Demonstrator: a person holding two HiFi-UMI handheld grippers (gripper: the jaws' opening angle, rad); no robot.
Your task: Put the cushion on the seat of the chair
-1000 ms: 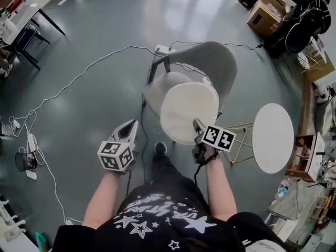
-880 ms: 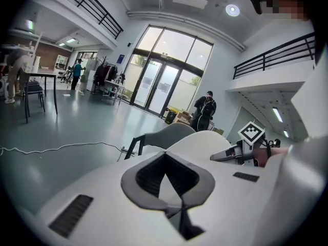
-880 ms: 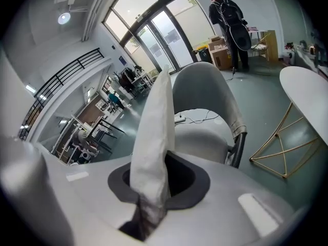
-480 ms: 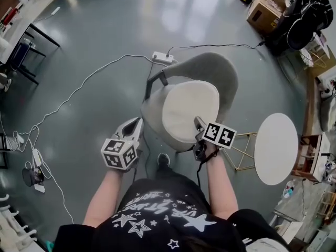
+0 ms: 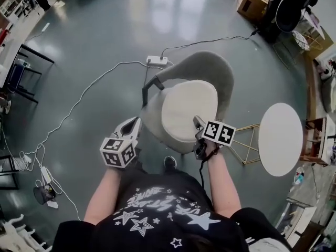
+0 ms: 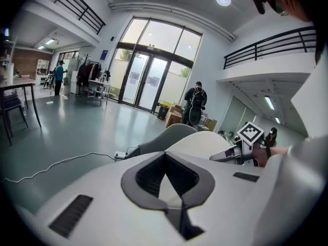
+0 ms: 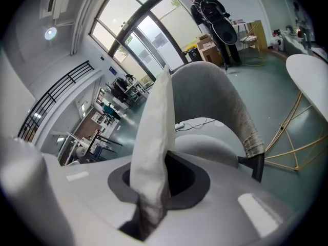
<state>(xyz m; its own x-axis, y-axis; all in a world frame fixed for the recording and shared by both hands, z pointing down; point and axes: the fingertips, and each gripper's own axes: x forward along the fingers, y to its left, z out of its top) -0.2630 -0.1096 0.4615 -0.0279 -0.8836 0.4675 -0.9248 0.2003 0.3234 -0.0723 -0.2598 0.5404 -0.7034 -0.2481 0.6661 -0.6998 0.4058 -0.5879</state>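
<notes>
A round cream cushion (image 5: 188,110) hangs tilted over the seat (image 5: 151,112) of a grey shell chair (image 5: 202,70). My right gripper (image 5: 196,122) is shut on the cushion's near edge. In the right gripper view the cushion (image 7: 154,122) stands edge-on between the jaws of the right gripper (image 7: 159,163), with the chair's backrest (image 7: 215,101) behind it. My left gripper (image 5: 135,122) is to the left of the seat's front edge, jaws together and holding nothing. The left gripper view shows the left gripper (image 6: 165,157) pointing at the chair (image 6: 169,137) and the cushion (image 6: 205,142).
A round white side table (image 5: 281,138) on gold wire legs (image 5: 245,140) stands just right of the chair. A power strip (image 5: 157,60) and cables (image 5: 79,98) lie on the floor behind and to the left. The person's shoe (image 5: 169,163) is below the seat. Cardboard boxes (image 5: 252,1) sit far back.
Both grippers have moved towards the chair. The cushion, which hung in front of the seat, now overlaps most of it. The right gripper keeps its hold.
</notes>
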